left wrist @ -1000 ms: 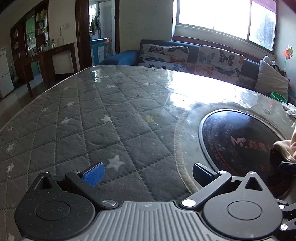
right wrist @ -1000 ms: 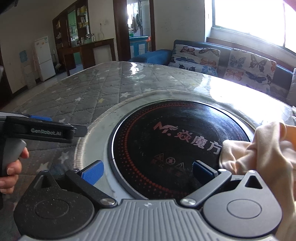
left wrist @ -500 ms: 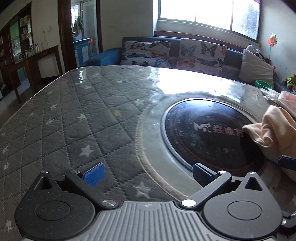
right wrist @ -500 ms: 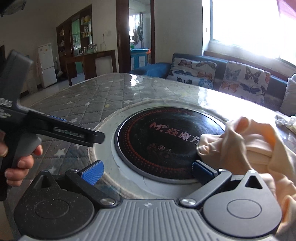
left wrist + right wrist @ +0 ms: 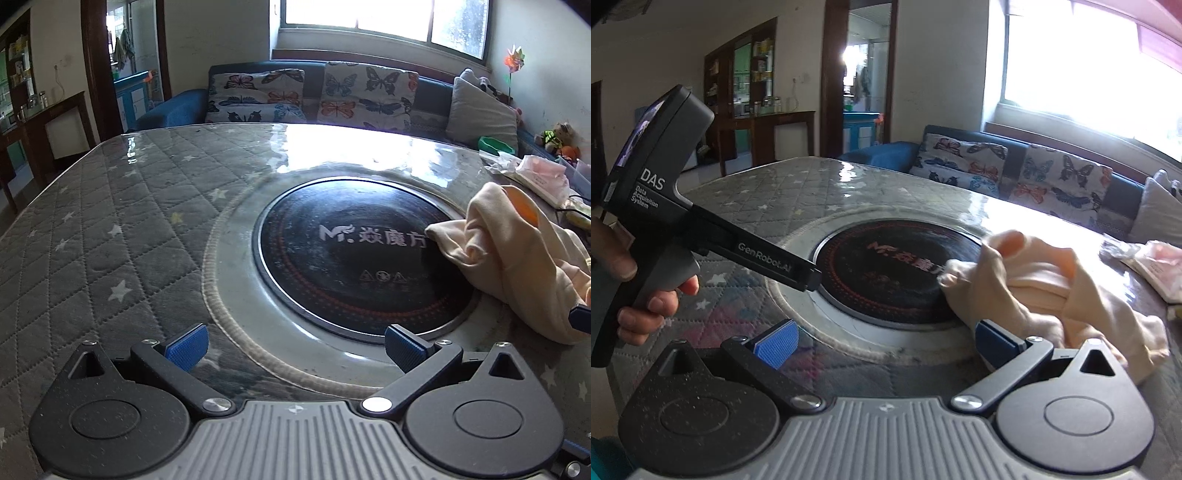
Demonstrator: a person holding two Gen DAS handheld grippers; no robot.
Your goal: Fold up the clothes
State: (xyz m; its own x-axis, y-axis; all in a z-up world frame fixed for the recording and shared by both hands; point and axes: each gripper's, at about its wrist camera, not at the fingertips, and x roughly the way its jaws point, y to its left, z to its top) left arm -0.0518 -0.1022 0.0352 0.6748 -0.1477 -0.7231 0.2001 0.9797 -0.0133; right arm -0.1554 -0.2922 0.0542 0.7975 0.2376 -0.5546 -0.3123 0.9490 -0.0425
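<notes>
We see the cream garment [image 5: 517, 258] bunched at the tabletop's [image 5: 110, 229] right side, overlapping the black cooktop disc [image 5: 354, 258]; quilted tabletop left lies bare. Our left tool [image 5: 293, 347] and right tool [image 5: 884, 345] both gape wide, gripping nothing; right tool's right finger [image 5: 995, 341] sits just beside the garment.

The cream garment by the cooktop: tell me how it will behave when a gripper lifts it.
The cream garment lies crumpled in soft folds, so it will probably droop from a single grip point rather than hold shape. It looks thin and likely light. Part of it rests on the glossy black cooktop, so a push would probably slide and bunch it, not roll it.
</notes>
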